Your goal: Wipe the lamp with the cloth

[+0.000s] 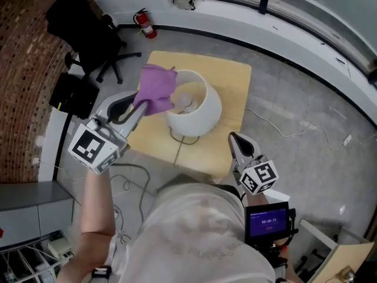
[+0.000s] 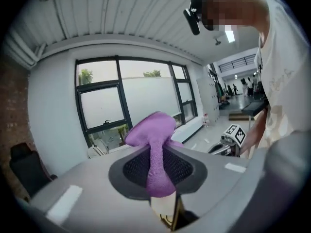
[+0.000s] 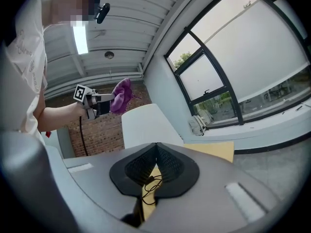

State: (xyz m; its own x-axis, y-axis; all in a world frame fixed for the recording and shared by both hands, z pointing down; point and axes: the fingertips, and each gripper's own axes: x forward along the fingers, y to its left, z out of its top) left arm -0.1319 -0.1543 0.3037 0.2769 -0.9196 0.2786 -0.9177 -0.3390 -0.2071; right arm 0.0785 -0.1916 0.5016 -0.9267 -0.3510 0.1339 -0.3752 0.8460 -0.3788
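Left gripper [image 1: 140,106]: jaws clamped on cloth [image 1: 156,87], bunch held against the lamp [image 1: 203,108] shade rim, presumably to wipe. Right gripper [image 1: 237,139]: jaws together, empty, idle beside lamp.

The purple cloth [image 2: 150,130] in the left claw [image 2: 160,178] looks soft and finely knitted. Beside that claw, the white lampshade [image 1: 209,114] is smooth and matt.

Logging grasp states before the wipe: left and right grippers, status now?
Left gripper: shut on the purple cloth.
Right gripper: shut, holding nothing.
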